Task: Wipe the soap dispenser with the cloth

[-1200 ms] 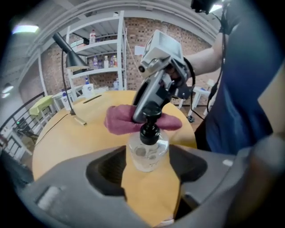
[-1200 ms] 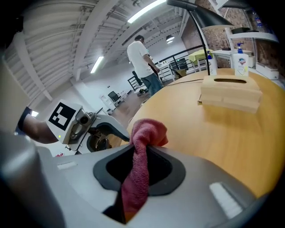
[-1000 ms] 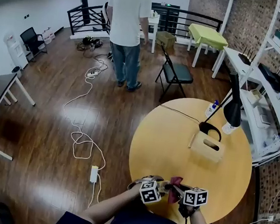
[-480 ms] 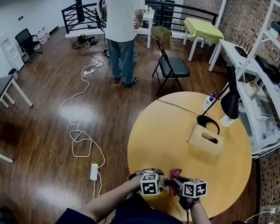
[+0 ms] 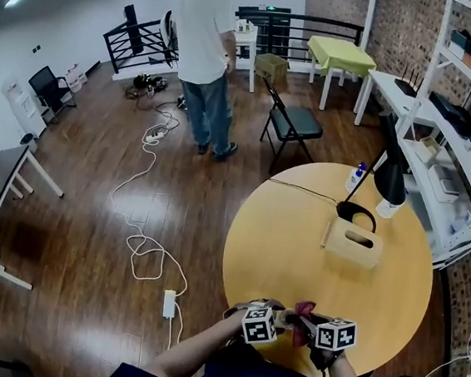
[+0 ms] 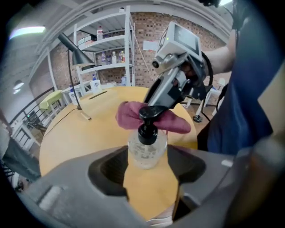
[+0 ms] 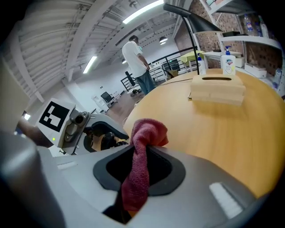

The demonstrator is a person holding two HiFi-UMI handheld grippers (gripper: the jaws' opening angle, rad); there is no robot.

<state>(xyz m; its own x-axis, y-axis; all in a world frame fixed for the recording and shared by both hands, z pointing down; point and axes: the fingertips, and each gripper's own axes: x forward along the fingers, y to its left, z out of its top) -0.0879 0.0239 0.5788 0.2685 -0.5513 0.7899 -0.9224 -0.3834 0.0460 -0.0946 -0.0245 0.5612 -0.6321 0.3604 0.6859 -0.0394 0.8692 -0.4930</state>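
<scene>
A clear soap dispenser (image 6: 147,149) with a black pump sits between the jaws of my left gripper (image 6: 147,161), which have just been closing and press on its sides. My right gripper (image 7: 140,164) is shut on a dark red cloth (image 7: 143,142). In the left gripper view the cloth (image 6: 129,115) lies against the pump head, with the right gripper (image 6: 153,109) right behind it. In the head view both grippers meet at the near edge of the round wooden table (image 5: 298,232), the left gripper (image 5: 282,318) beside the right gripper (image 5: 307,321), with the cloth (image 5: 303,309) between them.
A wooden tissue box (image 5: 353,243), a black desk lamp (image 5: 386,187) and a white pump bottle (image 5: 356,178) stand at the table's far side. Beyond the table are a folding chair (image 5: 291,122), a standing person (image 5: 204,46) and a cable (image 5: 142,241) on the floor.
Both grippers stay together at the table's near edge with the cloth between them. The standing person far off has shifted slightly.
</scene>
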